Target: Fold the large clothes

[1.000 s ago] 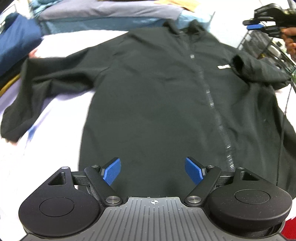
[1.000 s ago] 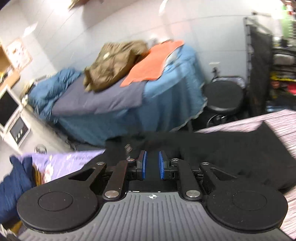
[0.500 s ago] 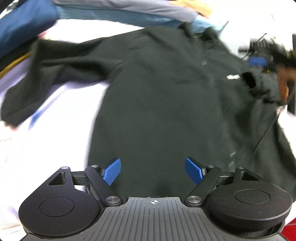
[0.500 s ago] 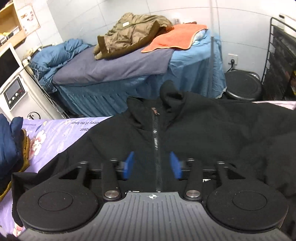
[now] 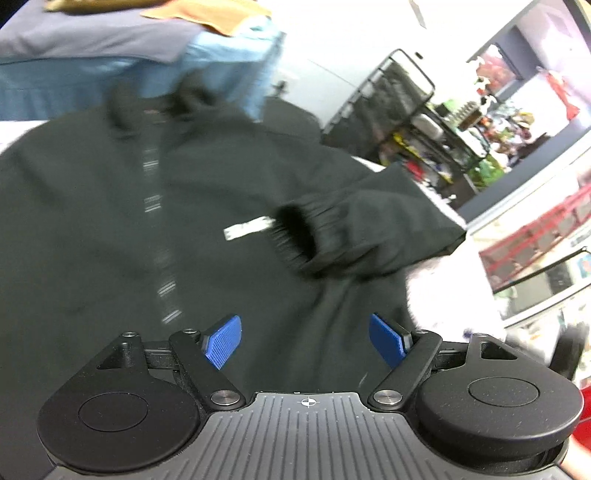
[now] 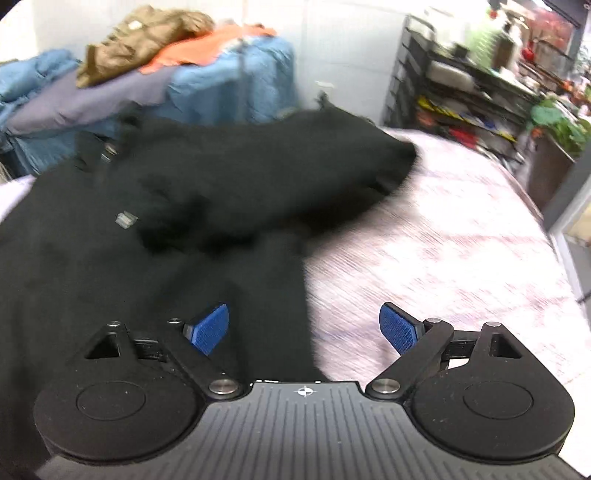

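A large black zip jacket (image 5: 110, 229) lies front up on a pale patterned surface, and it shows in the right wrist view (image 6: 129, 229) too. Its right sleeve (image 5: 369, 229) is folded in across the chest, the ribbed cuff (image 5: 295, 232) next to a small white chest label (image 5: 247, 230). My left gripper (image 5: 306, 341) is open and empty above the jacket's lower right part. My right gripper (image 6: 306, 328) is open and empty over the jacket's right side edge, where the fabric meets the bedspread (image 6: 443, 240).
A blue-covered bed (image 6: 229, 85) with a brown coat (image 6: 140, 33) and an orange cloth (image 6: 207, 44) stands behind the jacket. A black wire shelf rack (image 6: 461, 92) full of items stands at the right. Shelves with red boxes (image 5: 535, 236) show at the far right.
My right gripper has opened wide and let go of the sleeve, which now lies across the chest. Both grippers have swung toward the jacket's right side. The left gripper stays open.
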`<state>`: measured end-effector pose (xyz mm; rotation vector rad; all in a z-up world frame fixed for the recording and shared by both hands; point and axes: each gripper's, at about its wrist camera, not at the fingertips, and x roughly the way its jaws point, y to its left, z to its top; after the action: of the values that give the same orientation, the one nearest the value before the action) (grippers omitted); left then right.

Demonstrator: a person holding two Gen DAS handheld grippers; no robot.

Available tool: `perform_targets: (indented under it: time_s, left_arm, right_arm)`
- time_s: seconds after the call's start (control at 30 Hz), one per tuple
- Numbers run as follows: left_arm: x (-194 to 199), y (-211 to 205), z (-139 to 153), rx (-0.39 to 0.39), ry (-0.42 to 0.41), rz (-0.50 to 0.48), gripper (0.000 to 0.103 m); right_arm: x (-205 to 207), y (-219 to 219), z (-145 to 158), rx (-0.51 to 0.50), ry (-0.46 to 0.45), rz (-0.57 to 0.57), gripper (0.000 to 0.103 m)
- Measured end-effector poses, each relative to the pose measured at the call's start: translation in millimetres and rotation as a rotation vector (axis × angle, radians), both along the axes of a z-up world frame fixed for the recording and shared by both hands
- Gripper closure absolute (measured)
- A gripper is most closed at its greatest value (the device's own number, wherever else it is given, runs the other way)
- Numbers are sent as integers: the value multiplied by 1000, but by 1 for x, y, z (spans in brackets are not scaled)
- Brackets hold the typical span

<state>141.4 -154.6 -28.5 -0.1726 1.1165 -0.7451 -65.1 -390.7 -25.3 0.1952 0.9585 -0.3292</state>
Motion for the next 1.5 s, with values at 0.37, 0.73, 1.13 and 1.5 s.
perform_targets:
  time_s: [0.37,0.73,1.13,1.5]
  left_arm:
    - [65,-107,-49,32,33,19,0]
    - [57,-104,17,87,-230,-25,49]
    - [77,-56,133,7,-424,52,49]
    - [62,1,69,192,-340,137,55]
  right_arm:
    - [-40,-14,-20,47,-67,55,12]
    - [-35,-18,-15,68,-95,90,11]
    - [64,-2,-14,55,-212,147,16]
    - [77,-2,-34,-213,-237,218,83]
